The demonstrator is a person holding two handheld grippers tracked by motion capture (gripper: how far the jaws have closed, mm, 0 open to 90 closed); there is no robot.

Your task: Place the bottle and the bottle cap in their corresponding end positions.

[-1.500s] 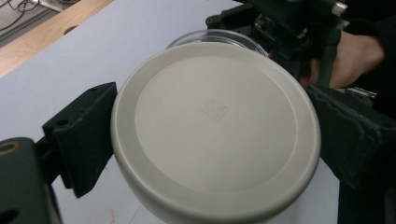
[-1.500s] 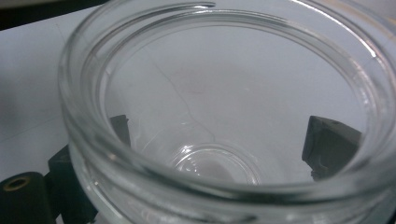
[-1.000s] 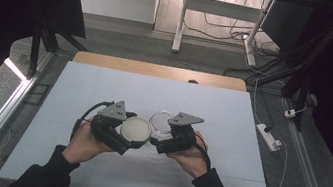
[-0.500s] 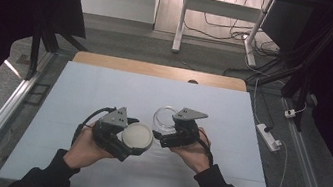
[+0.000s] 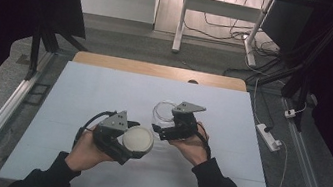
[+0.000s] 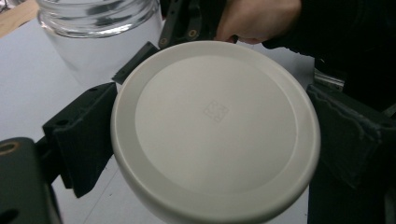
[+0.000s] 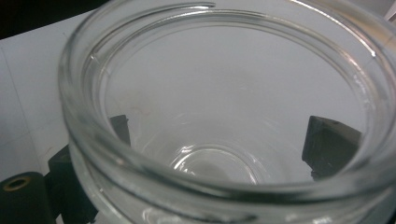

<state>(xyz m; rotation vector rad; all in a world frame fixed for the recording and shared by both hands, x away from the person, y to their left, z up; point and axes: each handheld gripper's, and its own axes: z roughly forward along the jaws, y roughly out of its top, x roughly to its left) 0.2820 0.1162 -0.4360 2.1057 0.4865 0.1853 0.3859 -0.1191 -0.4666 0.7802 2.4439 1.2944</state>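
My left gripper (image 5: 139, 142) clamps the white lid (image 6: 215, 130) edge-on between both jaws, off the table (image 5: 103, 93). My right gripper (image 5: 162, 123) grips the clear glass jar (image 7: 224, 116) by its body, one jaw on each side, mouth open. The jar stands just beyond the lid, apart from it.

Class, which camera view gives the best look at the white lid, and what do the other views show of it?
The left gripper view: the white lid sits close up, face on, gripped at its rim between the left claw's black jaws. The high view shows the lid small, apart from the glass jar. The right gripper view looks into the jar.
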